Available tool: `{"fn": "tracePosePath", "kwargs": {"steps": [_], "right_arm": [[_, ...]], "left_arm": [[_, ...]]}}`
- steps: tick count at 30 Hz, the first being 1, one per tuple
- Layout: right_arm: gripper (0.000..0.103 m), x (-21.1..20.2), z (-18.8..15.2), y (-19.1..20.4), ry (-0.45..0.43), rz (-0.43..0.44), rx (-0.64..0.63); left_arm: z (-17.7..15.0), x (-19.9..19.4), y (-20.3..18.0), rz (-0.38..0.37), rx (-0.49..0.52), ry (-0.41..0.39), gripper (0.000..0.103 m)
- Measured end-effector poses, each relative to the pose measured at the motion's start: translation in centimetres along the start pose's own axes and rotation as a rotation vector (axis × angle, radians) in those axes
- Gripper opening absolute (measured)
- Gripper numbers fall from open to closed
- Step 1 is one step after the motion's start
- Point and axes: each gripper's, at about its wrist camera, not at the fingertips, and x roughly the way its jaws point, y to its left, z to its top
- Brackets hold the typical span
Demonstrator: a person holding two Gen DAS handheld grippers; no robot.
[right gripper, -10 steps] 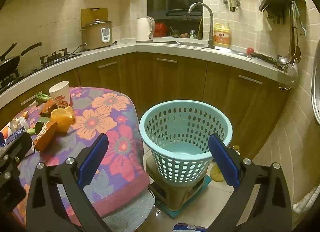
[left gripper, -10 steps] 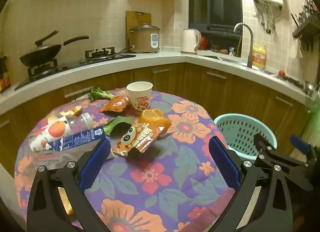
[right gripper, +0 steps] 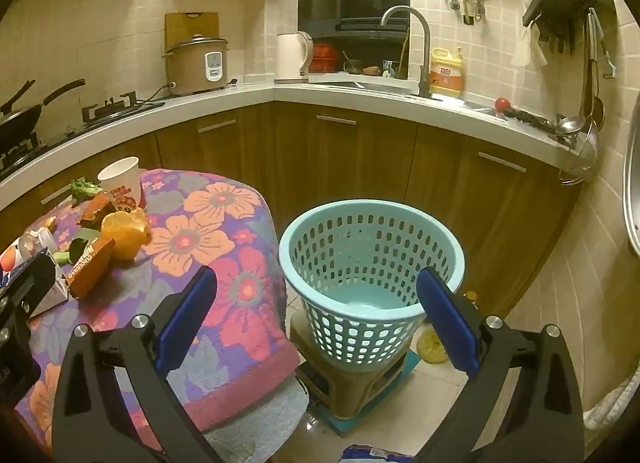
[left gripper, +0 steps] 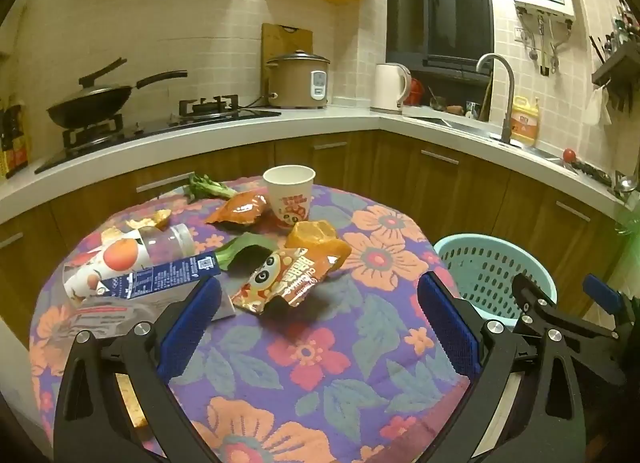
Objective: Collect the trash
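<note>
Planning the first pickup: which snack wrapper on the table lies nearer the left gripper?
The panda-print wrapper, just ahead of the open left gripper. The plain orange wrapper lies farther back, beside the paper cup.

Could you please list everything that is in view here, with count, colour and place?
snack packet: one, orange, table middle
orange peel: one, orange, behind the packet
paper cup: one, white, upright, far side of table
bottle: one, clear, lying at table's left
carton: one, blue, beside the bottle
basket: one, light blue, on floor right of table, nothing in it
table: one, flowered purple cloth
wok: one, black, on stove
rice cooker: one, brown, counter
kettle: one, white, counter
left gripper: open, over table
right gripper: open, before basket
</note>
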Motion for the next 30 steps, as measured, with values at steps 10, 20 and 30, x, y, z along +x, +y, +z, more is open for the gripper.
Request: {"fn": "tracePosePath", "kwargs": {"steps": [10, 20, 30], "right_arm": [[0.095, -0.9, 0.0, 0.1, -0.031, -0.011, -0.014], [0.095, -1.1, 0.3, -0.2, -0.029, 0.001, -0.001], [0.095, -1.3, 0.4, 0.0, -0.030, 0.009, -0.005]], "left_arm": [[0.1, -0.1, 0.0, 0.002, 0.001, -0.001, 0.095], [0.4, -0.5, -0.2, 0.005, 0.008, -0.010, 0.095], [0.7, -1.0, 0.0, 0.006, -0.002, -0.017, 0.095]]}}
